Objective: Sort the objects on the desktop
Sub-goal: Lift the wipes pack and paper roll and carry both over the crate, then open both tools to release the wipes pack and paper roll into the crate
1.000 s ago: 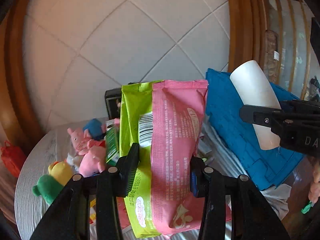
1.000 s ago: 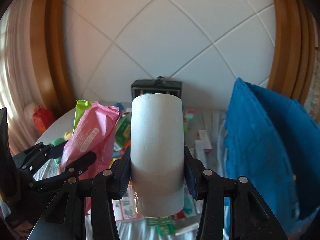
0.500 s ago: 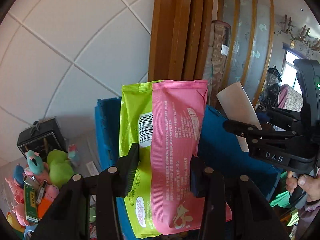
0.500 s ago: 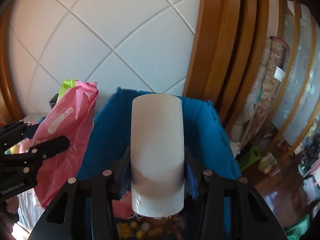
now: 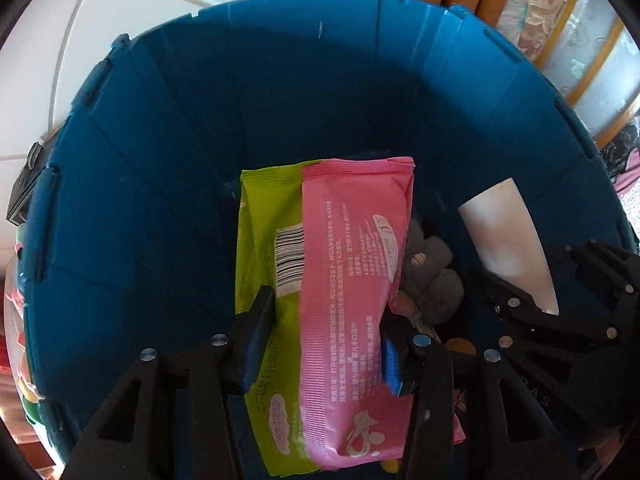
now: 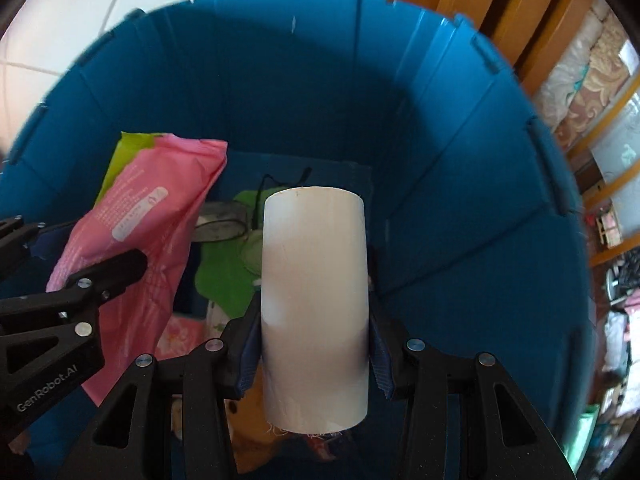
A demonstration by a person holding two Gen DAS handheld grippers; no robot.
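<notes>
tools (image 5: pixel 326 334) above cluttered blue bin (image 5: pixel 280 80)

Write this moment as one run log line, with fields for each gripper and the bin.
left gripper: shut on wipes packs | right gripper: shut on white roll | blue bin: both items held inside, unreleased

Left tool (image 5: pixel 326 320): both fingers closed against the sides of a flat pack, pads pressing its edges, pointing forward and down. Right tool (image 6: pixel 314 330): fingers clamped on opposite sides of a cylindrical roll, held upright between the pads. The two tools sit side by side, close together, left beside right.
</notes>
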